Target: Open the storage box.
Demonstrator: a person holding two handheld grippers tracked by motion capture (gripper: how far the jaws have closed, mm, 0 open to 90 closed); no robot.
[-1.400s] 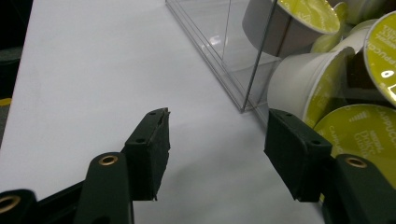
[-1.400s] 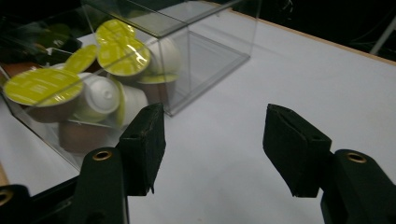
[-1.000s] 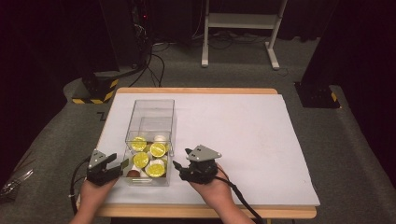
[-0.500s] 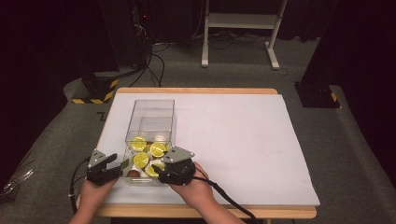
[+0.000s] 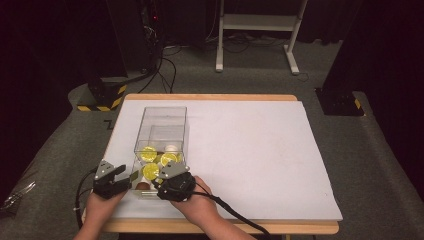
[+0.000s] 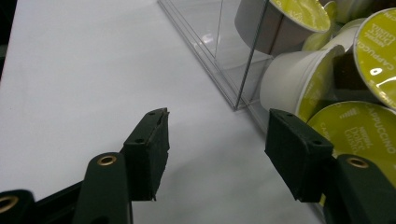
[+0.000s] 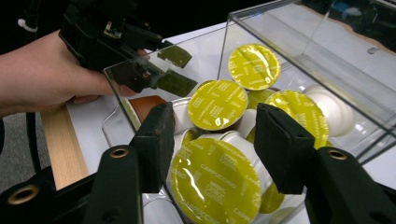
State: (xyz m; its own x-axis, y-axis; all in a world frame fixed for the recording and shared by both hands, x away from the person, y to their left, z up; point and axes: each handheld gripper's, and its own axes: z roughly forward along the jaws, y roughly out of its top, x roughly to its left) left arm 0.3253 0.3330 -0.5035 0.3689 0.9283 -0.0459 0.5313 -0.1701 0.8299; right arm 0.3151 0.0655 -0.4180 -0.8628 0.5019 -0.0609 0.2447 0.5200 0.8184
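The clear plastic box (image 5: 161, 131) stands near the desk's (image 5: 260, 150) front left corner, holding coffee capsules; the right gripper (image 7: 212, 140) hangs over its near end, its jaws just closing astride a yellow-lidded capsule (image 7: 215, 187), pads not yet pressing it as far as can be seen; the left gripper (image 6: 217, 149) sits at the box's left wall, jaws parted with one either side of that wall, gripping nothing. Risks, as I judge them: the pads could pinch the foil lid and dent it, or catch two crowded capsules at once; a pull may drag the light box along the desk. Lids read "CAPPUCCINO"; smaller print is illegible.
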